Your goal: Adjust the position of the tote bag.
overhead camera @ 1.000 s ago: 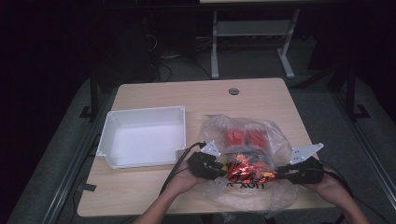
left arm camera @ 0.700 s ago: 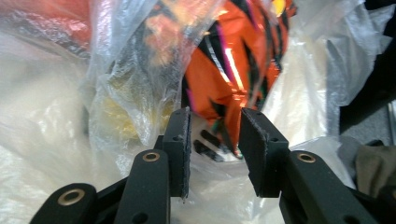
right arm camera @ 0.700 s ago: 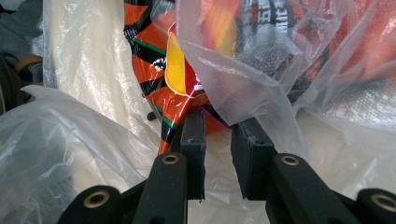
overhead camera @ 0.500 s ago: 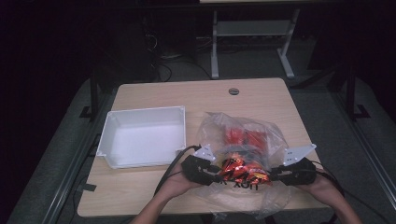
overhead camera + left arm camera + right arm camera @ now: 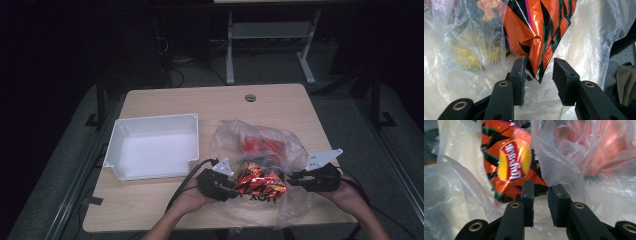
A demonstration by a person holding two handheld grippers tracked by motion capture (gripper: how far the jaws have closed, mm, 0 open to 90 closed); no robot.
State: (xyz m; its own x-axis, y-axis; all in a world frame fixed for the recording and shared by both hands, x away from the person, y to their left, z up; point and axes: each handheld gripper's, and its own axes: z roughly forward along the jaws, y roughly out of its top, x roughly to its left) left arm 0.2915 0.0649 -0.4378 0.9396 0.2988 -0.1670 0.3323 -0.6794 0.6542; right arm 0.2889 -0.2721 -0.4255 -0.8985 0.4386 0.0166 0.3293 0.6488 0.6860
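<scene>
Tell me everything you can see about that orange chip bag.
The chip bag is shiny orange foil with black stripes and a red and yellow logo, crinkled. It sits at the mouth of the clear plastic bag near the table's front edge, between the left gripper and right gripper. In the left gripper view its corner hangs between open jaws, touching one pad. The plastic drapes over part of it.

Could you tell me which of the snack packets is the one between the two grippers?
The orange-and-black chip packet at the bag's near opening; the red packets lie deeper inside the clear plastic bag.
</scene>
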